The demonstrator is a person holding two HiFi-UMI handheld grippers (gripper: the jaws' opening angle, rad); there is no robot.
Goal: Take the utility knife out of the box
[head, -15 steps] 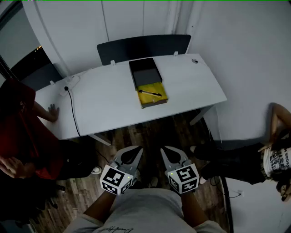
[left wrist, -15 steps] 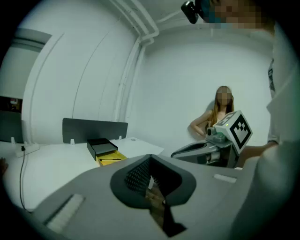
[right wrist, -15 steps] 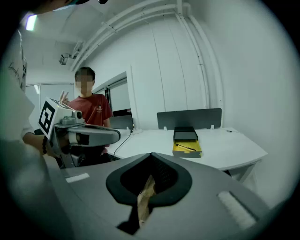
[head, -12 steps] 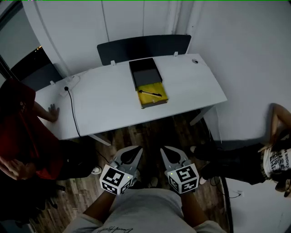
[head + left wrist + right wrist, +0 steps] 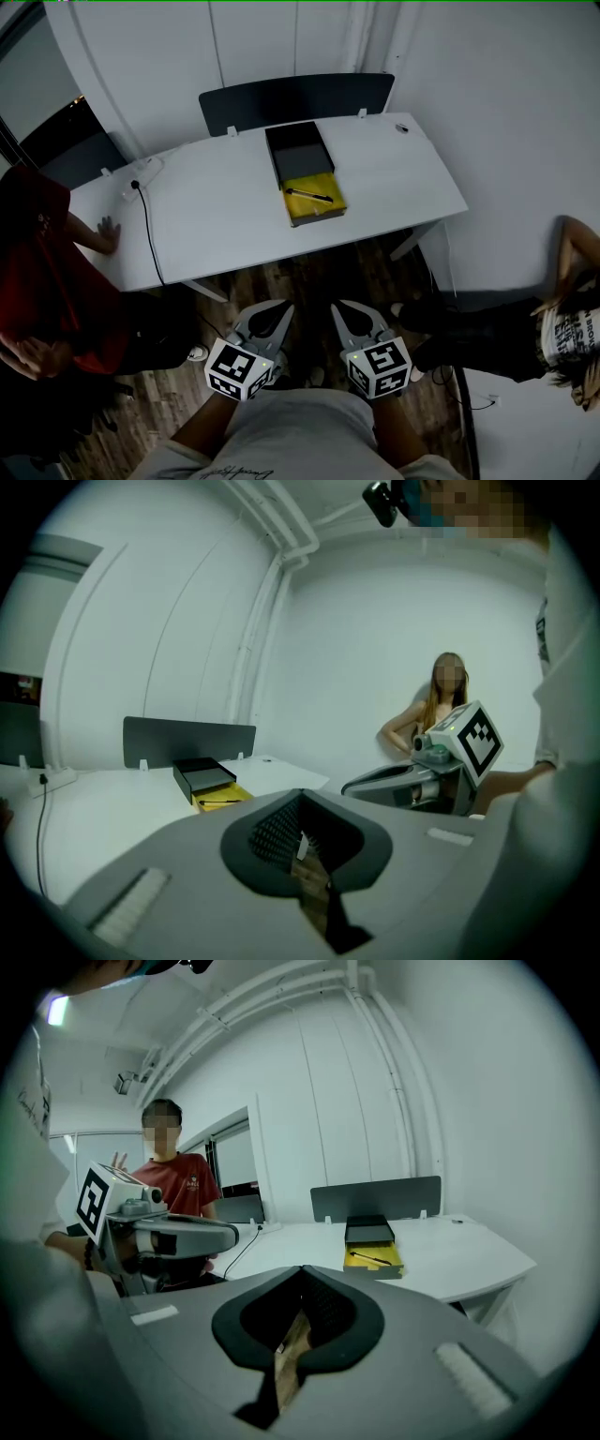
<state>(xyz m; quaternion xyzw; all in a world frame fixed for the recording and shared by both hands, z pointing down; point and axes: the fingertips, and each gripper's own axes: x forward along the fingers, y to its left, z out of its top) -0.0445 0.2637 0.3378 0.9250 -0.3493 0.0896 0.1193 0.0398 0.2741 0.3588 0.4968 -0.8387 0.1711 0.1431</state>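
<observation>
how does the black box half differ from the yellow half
The black rectangular box half lies farther back; the yellow box half nearer the white table's front edge. The yellow one holds the slim dark utility knife; the black one looks empty. Both touch end to end.

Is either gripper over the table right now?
No, the left gripper and the right gripper both hang above the wooden floor, short of the table and well away from the box.
</observation>
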